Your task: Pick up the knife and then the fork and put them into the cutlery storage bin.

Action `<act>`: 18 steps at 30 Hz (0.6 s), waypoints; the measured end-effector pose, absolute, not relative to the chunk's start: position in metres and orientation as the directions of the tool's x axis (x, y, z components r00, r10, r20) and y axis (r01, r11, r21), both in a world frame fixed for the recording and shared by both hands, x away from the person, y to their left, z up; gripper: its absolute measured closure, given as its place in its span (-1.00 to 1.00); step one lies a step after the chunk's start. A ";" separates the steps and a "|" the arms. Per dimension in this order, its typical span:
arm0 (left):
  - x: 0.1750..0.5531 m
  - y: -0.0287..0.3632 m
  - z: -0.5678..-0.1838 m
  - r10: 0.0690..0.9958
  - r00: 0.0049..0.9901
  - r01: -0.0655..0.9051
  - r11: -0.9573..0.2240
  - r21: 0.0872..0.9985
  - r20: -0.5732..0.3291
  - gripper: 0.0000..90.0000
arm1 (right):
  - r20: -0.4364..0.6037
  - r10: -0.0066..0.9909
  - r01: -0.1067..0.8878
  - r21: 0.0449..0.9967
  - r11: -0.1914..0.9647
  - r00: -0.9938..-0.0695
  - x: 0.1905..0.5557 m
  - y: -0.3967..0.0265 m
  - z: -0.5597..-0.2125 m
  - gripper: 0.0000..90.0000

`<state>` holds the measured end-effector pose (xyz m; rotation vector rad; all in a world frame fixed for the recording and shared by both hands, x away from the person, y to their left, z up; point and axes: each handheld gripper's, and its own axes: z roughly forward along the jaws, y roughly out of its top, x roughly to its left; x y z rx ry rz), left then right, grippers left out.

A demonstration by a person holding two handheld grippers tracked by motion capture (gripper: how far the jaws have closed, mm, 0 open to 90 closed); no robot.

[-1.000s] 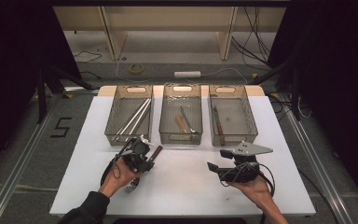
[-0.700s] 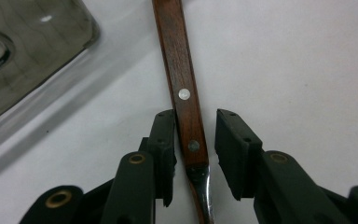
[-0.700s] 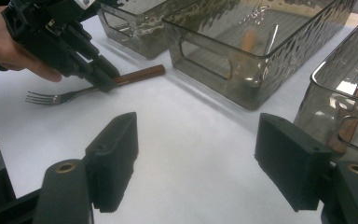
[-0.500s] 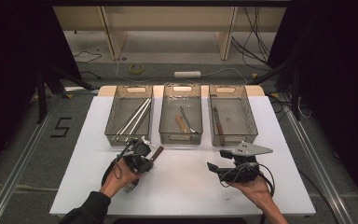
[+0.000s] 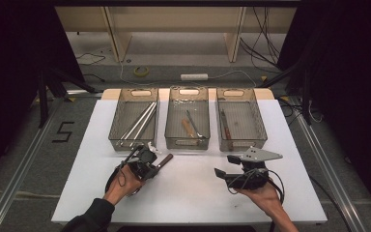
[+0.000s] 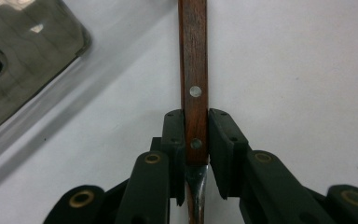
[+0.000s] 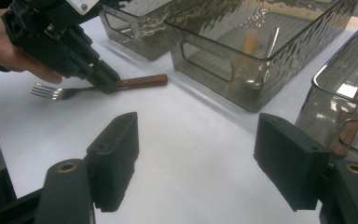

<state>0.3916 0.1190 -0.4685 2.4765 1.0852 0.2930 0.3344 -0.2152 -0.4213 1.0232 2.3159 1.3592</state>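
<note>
You are closing the left gripper (image 6: 196,140), jaws just drawn in, onto the fork (image 7: 98,87) at its stiff, light wooden handle's blade end, while the right gripper (image 7: 205,168) is idling with jaws apart.

Table: white-topped rectangular table (image 5: 188,193), three bins in a row along its far half
Left bin: clear smoked plastic bin (image 5: 121,123), long metal rods (image 5: 139,122) lying inside
Middle bin: second clear plastic bin (image 5: 174,125), wooden-handled utensil (image 5: 189,128) inside
Right bin: third clear plastic bin (image 5: 256,123), slim wooden-handled tool (image 5: 224,124) along its left side
Fork: wooden-handled metal fork (image 7: 98,86) on the table just before the left bin, handle toward the middle bin
Floor: roll of tape (image 5: 141,71) and white power strip (image 5: 193,77) behind the table
</note>
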 end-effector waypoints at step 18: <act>0.372 0.107 -0.451 0.606 0.795 0.536 -0.679 0.501 -0.030 0.71 | 0.062 0.594 0.362 0.842 0.401 -0.802 0.328 -0.185 -0.424 -0.30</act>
